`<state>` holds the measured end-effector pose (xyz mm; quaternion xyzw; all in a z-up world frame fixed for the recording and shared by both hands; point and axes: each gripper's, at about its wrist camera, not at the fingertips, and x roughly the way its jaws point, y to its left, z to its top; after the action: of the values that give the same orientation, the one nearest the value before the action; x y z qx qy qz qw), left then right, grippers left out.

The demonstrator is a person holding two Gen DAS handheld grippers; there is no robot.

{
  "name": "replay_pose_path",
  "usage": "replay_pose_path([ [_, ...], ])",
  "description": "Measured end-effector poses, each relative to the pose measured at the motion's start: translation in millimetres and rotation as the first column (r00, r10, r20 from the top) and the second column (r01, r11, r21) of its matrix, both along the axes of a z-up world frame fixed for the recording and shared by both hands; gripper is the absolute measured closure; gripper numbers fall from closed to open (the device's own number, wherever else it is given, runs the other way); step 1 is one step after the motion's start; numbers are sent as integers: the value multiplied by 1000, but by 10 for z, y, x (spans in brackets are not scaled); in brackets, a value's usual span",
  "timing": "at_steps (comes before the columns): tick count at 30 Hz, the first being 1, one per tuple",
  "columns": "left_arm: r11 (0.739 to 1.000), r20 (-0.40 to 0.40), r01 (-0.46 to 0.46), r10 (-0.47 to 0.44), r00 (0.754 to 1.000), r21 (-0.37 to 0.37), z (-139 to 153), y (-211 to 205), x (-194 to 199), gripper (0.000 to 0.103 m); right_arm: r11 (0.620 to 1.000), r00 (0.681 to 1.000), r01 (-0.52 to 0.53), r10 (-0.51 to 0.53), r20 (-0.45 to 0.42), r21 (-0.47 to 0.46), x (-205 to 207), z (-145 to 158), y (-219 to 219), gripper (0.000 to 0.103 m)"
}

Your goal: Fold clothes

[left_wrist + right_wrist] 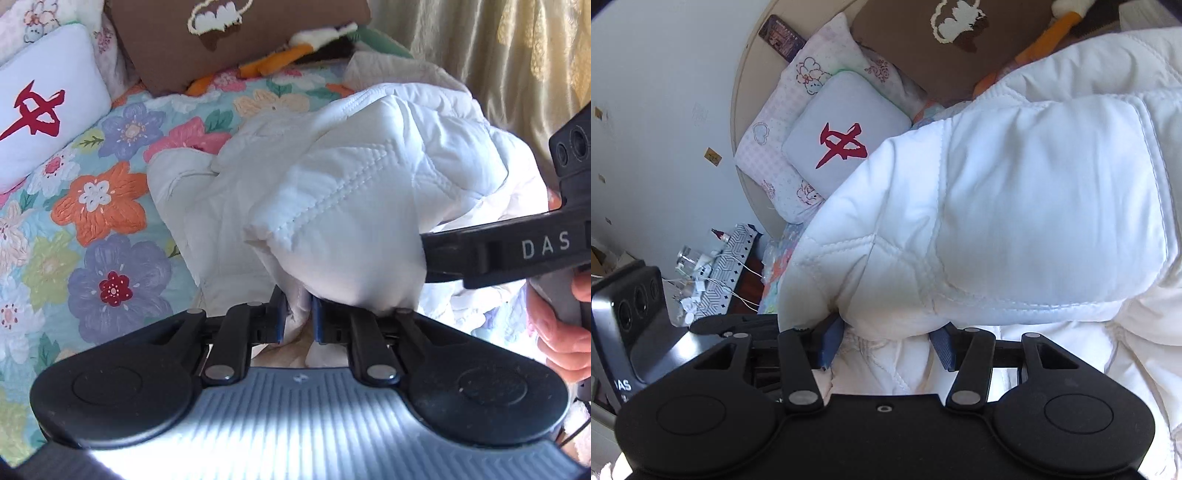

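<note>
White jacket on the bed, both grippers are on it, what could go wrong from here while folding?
1. The left gripper pinches only a thin bit of the white jacket; the bulky padding could pull free.
2. The right gripper has a thick fold between its blue pads, but a firm clamp isn't clear, so that side may drop.
3. The jacket is bunched over the floral quilt, so creases may get folded in.

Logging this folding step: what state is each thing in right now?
White quilted jacket: bunched up, lifted off the bed by both tongs.
Left tongs: shut on a thin fold of jacket.
Right tongs: clamped on a thick fold.
Floral bedspread: spread flat.
White pillow: propped against the checked pillow.
</note>
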<state>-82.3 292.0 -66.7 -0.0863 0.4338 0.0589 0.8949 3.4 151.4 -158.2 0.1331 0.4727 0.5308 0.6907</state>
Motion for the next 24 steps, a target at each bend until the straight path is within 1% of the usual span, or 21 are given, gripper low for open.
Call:
replay_pose_path([
  [1, 1000, 24, 1, -1, 1000, -1, -32, 12, -74, 93, 1000, 1000, 5, -5, 29, -16, -91, 18, 12, 47],
  [3, 999, 39, 21, -20, 999, -27, -37, 55, -187, 94, 999, 997, 23, -20, 75, -28, -268, 85, 56, 56],
  [5, 997, 66, 63, -60, 996, -44, 57, 108, -287, 96, 999, 995, 50, -50, 92, -5, -401, 191, 132, 58],
  [7, 993, 125, 96, -88, 988, -62, 230, 227, -401, 96, 997, 993, 68, -71, 97, 34, -470, 358, 201, 58],
  [8, 991, 168, 101, -86, 982, -85, 298, 311, -476, 96, 996, 992, 69, -74, 102, 48, -499, 470, 212, 58],
  [10, 984, 269, 95, -51, 962, -153, 377, 542, -643, 96, 995, 989, 69, -77, 127, 67, -549, 712, 266, 58],
  [11, 976, 312, 91, -25, 950, -198, 364, 694, -715, 96, 995, 987, 71, -80, 136, 72, -565, 805, 330, 58],
  [12, 963, 334, 82, 10, 943, -258, 302, 875, -769, 95, 995, 987, 73, -82, 141, 68, -584, 861, 425, 58],
  [13, 944, 320, 49, 61, 946, -327, 205, 1067, -810, 94, 996, 987, 68, -75, 144, 54, -618, 872, 519, 58],
  [14, 925, 291, 0, 119, 949, -380, 109, 1230, -871, 94, 997, 988, 63, -68, 142, 38, -646, 871, 617, 58],
  [15, 914, 277, -40, 164, 947, -404, 24, 1353, -960, 94, 998, 990, 58, -60, 128, 18, -660, 827, 727, 57],
  [16, 903, 264, -76, 203, 943, -424, -67, 1463, -1048, 92, 998, 993, 65, -64, 101, -2, -676, 737, 823, 54],
  [17, 896, 258, -99, 228, 939, -432, -174, 1542, -1135, 86, 996, 993, 86, -83, 83, -23, -705, 628, 859, 51],
  [19, 877, 236, -144, 276, 932, -458, -389, 1708, -1293, 80, 984, 984, 163, -157, 87, -70, -822, 415, 771, 51],
  [20, 856, 208, -160, 294, 933, -492, -484, 1800, -1325, 80, 974, 975, 210, -201, 98, -89, -893, 354, 677, 49],
  [22, 825, 209, -178, 334, 919, -536, -553, 1910, -1372, 80, 952, 955, 290, -282, 96, -94, -1006, 293, 463, 49],
  [23, 819, 215, -177, 341, 915, -546, -547, 1932, -1373, 80, 940, 943, 329, -321, 90, -94, -1056, 278, 337, 46],
  [24, 815, 224, -169, 341, 913, -555, -534, 1945, -1370, 80, 927, 931, 363, -356, 84, -98, -1095, 296, 188, 38],
])
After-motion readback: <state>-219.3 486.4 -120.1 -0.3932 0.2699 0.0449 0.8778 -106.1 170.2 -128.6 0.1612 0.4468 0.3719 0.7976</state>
